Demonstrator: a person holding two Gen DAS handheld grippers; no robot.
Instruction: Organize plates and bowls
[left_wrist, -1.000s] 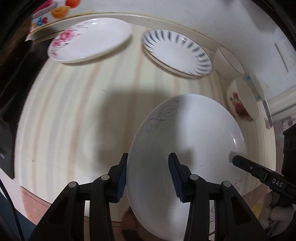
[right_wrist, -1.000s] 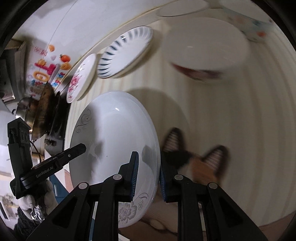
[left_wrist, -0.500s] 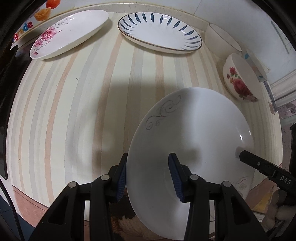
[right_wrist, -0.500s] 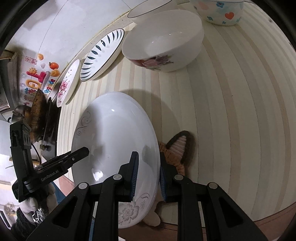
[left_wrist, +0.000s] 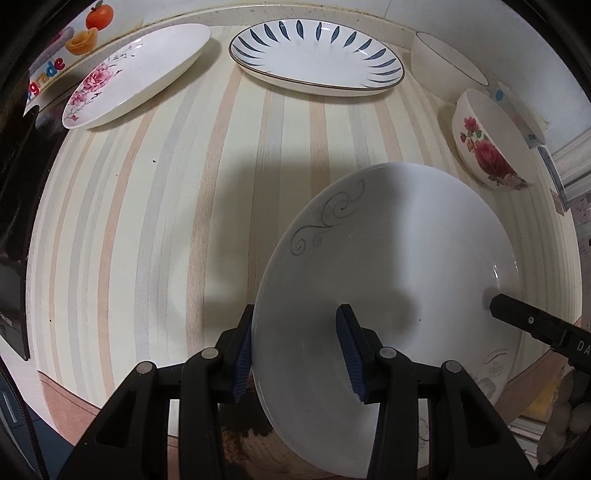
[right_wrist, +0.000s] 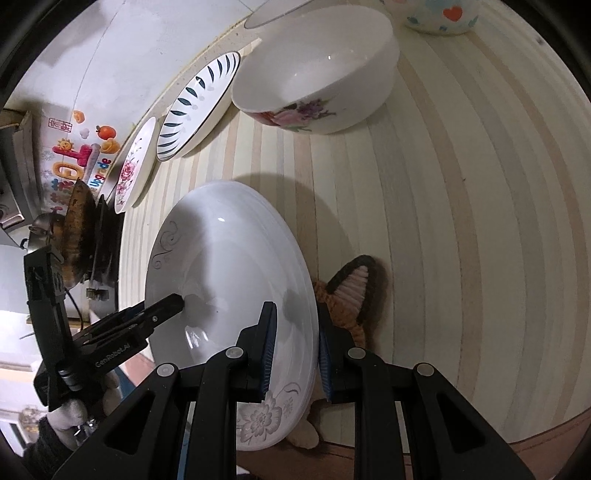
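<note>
A large white plate (left_wrist: 399, 258) with a grey swirl and flower pattern is held tilted above the striped table (left_wrist: 147, 206). My left gripper (left_wrist: 299, 354) is shut on its near rim. My right gripper (right_wrist: 295, 350) is shut on the opposite rim of the same plate (right_wrist: 229, 266); its finger shows in the left wrist view (left_wrist: 524, 321). At the back lie a pink-flower plate (left_wrist: 136, 74) and a blue-leaf plate (left_wrist: 317, 59). A rose bowl (left_wrist: 491, 144) and a plain white bowl (left_wrist: 443, 62) stand at the right.
A bowl with heart marks (right_wrist: 439, 14) stands far back in the right wrist view. A brown knitted cat-ear item (right_wrist: 351, 291) lies under the held plate. A dark wok and stove (right_wrist: 81, 229) sit beyond the table's left end. The table's front edge is close.
The held plate and both grippers have moved down and nearer the table's front, and the view has steadied. Both grips are unchanged.
</note>
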